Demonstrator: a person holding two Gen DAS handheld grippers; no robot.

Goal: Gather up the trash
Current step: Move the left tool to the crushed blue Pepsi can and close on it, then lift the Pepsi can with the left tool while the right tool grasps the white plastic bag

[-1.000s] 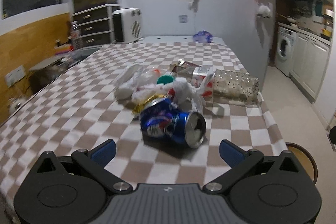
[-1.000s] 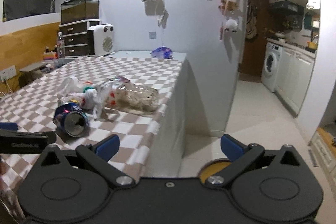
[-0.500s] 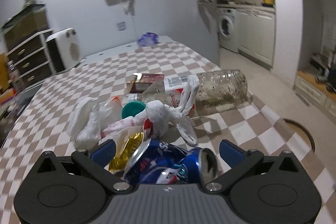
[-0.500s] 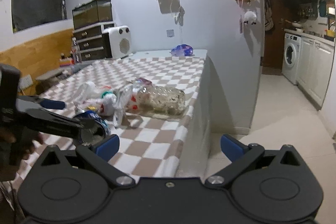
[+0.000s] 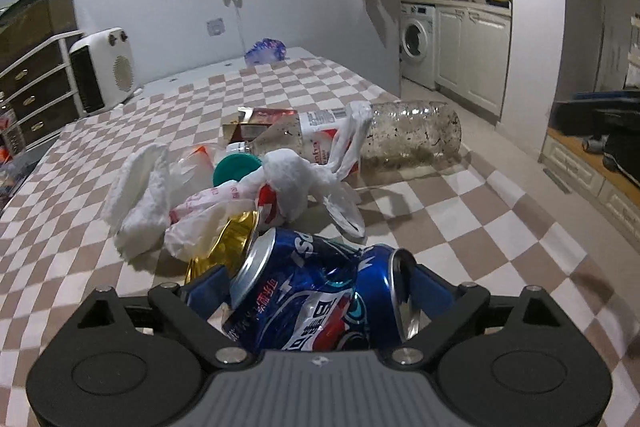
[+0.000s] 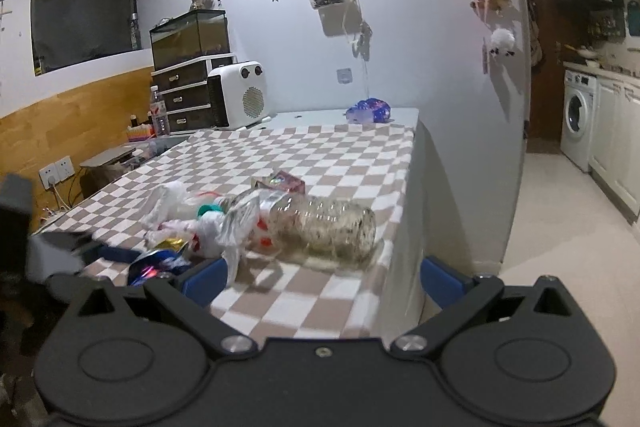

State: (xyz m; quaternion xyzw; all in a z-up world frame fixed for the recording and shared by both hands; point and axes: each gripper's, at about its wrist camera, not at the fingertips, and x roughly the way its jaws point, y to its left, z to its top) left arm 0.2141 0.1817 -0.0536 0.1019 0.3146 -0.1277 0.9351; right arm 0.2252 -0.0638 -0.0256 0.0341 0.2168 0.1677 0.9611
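A crushed blue soda can (image 5: 320,291) lies on the checkered tablecloth (image 5: 460,227) between the jaws of my left gripper (image 5: 320,287). The jaws are closing and the blue pads (image 5: 426,281) sit against both ends of the can. Just behind it are a gold wrapper (image 5: 228,243), knotted white plastic bags (image 5: 288,179), a teal cap (image 5: 236,167) and a clear plastic bottle (image 5: 412,135) on its side. My right gripper (image 6: 322,279) hovers open near the table's right edge, holding nothing, with the bottle (image 6: 332,227) ahead of it and the left gripper (image 6: 80,251) at its left.
A small red box (image 5: 264,119) lies behind the bottle. At the table's far end sit a purple bag (image 6: 368,113) and a white heater (image 6: 240,99) beside dark drawers (image 6: 184,95). The table's right edge (image 6: 400,227) drops to a pale floor; a washing machine (image 6: 578,115) stands beyond.
My left gripper moved forward over the can and its jaws narrowed onto it. The right gripper swung left, toward the table and the bottle.
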